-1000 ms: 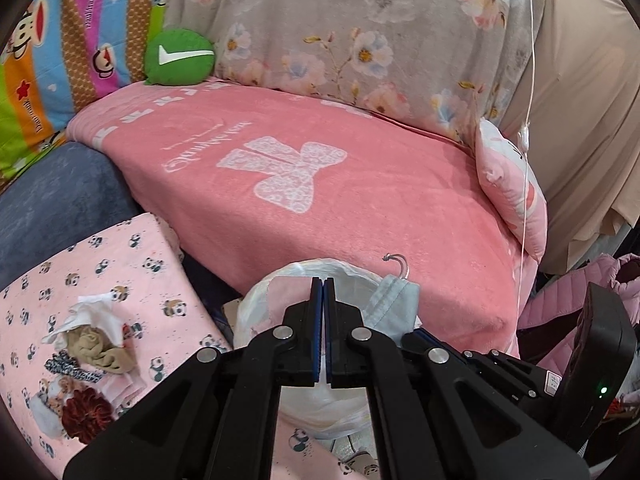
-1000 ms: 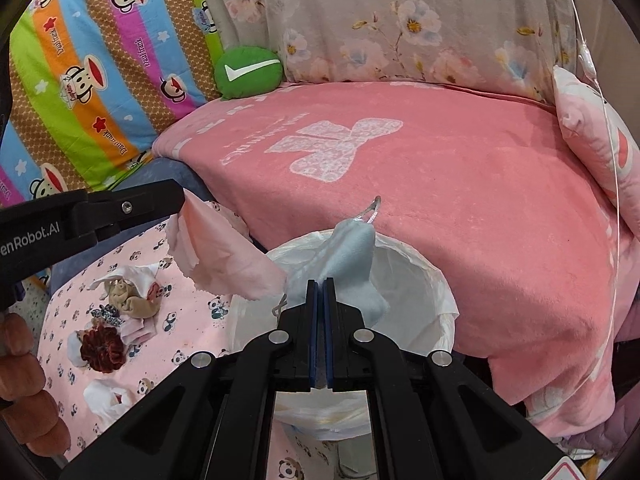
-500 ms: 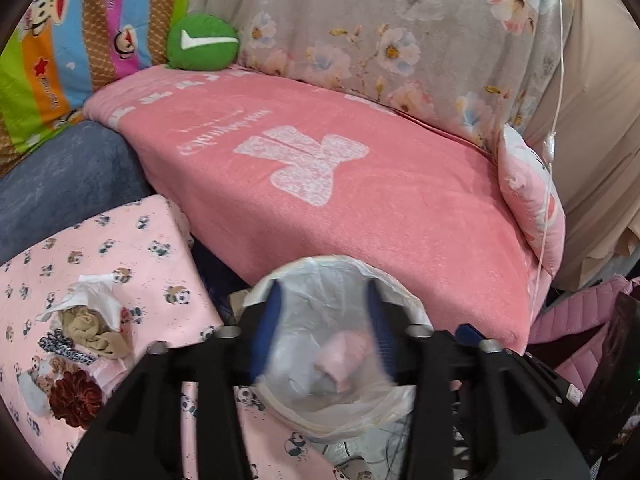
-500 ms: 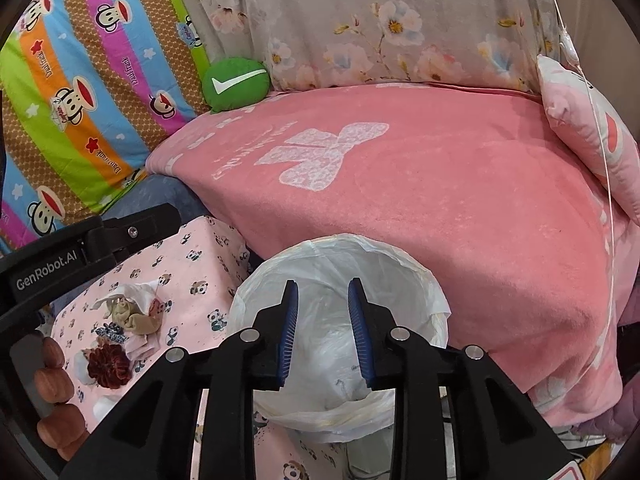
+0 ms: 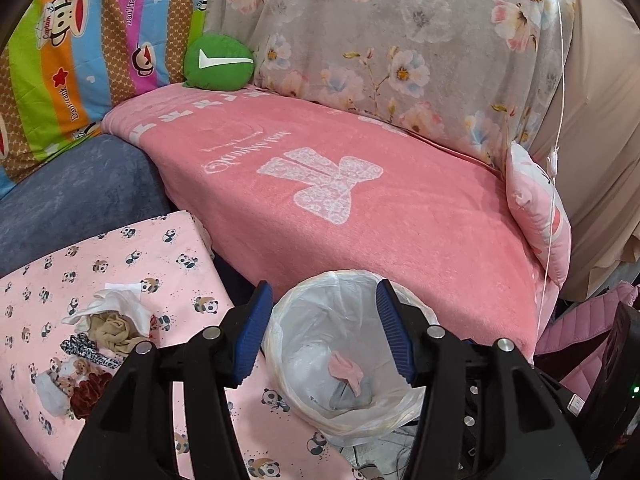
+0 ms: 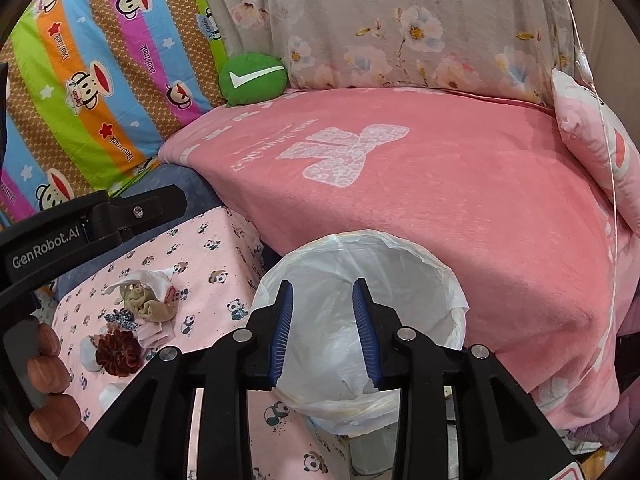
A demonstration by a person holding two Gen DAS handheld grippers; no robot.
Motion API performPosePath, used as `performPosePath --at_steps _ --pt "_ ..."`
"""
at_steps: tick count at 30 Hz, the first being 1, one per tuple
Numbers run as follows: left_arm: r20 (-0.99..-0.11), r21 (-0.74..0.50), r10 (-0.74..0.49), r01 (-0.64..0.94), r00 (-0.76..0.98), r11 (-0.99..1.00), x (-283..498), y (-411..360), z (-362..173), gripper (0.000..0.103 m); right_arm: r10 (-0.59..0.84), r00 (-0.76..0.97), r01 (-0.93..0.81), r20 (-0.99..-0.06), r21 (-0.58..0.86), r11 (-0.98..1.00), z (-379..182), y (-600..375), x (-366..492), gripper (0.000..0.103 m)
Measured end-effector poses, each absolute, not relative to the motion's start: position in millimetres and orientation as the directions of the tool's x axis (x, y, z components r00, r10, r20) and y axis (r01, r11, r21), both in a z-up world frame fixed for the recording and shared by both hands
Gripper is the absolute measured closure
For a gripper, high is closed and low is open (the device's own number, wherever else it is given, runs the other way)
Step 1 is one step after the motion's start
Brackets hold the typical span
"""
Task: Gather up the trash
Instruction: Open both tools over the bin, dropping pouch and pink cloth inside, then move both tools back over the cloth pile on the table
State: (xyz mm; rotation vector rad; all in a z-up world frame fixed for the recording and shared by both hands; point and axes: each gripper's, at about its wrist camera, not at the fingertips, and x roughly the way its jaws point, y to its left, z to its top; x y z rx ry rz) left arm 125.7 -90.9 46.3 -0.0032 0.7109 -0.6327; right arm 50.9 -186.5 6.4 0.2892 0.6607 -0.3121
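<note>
Thin glossy plastic liner (image 5: 304,320) (crinkled), plush matt pink blanket (image 5: 400,216), smooth printed panda cloth (image 5: 160,256) beside it.

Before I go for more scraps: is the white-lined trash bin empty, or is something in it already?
Not empty. The white plastic-lined trash bin holds a pink cloth scrap lying on a grey piece at the bottom; most of the liner remains unfilled.

1. Pink blanket (image 5: 360,208) with a white bow print covers the couch seat.
2. Green round cushion (image 5: 218,63) sits at the blanket's back left corner.
3. Pink pillow (image 5: 536,212) leans at its right edge.
4. Floral grey cover (image 5: 400,40) hangs behind.
</note>
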Motion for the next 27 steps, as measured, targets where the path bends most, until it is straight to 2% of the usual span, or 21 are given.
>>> performPosePath --at_steps 15,18,24,27 --pt "-0.623 -0.210 -0.476 0.454 0.621 0.866 123 -37 30 0.051 -0.130 0.740 0.290 -0.660 0.138 0.947 -1 -135 56 0.068" --pt "-0.639 -0.208 -0.450 0.423 0.623 0.882 122 -20 20 0.045 -0.111 0.738 0.265 -0.666 0.135 0.955 -4 -121 58 0.063" --pt "-0.677 -0.205 -0.395 0.355 0.622 0.912 122 19 0 0.042 -0.070 0.727 0.210 -0.683 0.125 0.970 -13 -88 62 0.060" --pt "-0.689 -0.179 -0.344 0.310 0.638 0.934 121 42 -10 0.037 -0.047 0.721 0.184 -0.692 0.125 0.975 -19 -70 63 0.055"
